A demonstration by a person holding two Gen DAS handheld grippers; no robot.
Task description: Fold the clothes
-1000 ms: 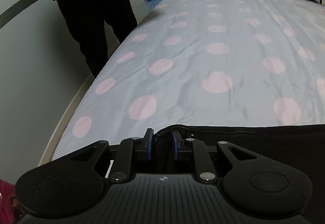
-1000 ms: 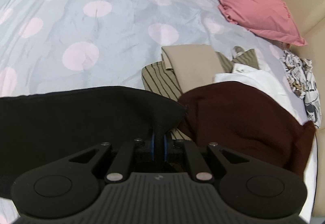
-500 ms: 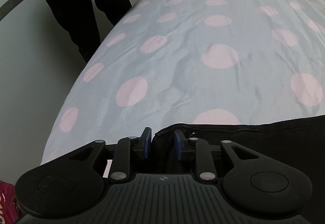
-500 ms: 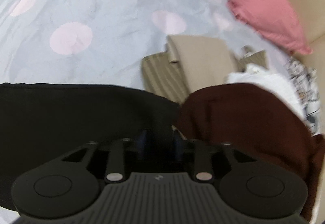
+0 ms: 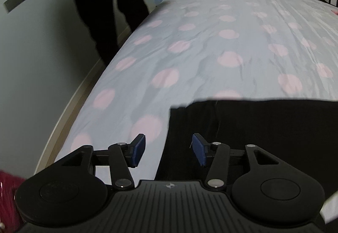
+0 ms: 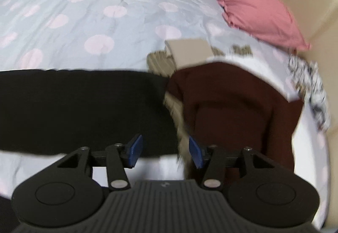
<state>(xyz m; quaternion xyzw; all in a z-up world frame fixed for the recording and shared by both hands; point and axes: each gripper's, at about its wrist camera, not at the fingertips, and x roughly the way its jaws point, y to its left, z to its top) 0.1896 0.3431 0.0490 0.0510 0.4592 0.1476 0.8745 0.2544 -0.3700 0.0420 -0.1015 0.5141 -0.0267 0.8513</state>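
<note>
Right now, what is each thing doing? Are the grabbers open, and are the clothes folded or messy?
Left gripper: open, holding nothing.
Right gripper: open, holding nothing.
Black garment: lying flat on the bed, released.
Dark red garment: lying loose, unfolded.
Beige garment: folded.
Pink pillow: lying by the headboard.
Bedsheet: spread out, wrinkled.

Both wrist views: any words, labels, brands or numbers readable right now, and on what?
None readable.
Left gripper body: a small round emblem, no letters legible.
Right gripper body: a faint mark, too blurred to read.
Printed garment by the headboard: black-and-white pattern, too blurred to tell if it carries text.
</note>
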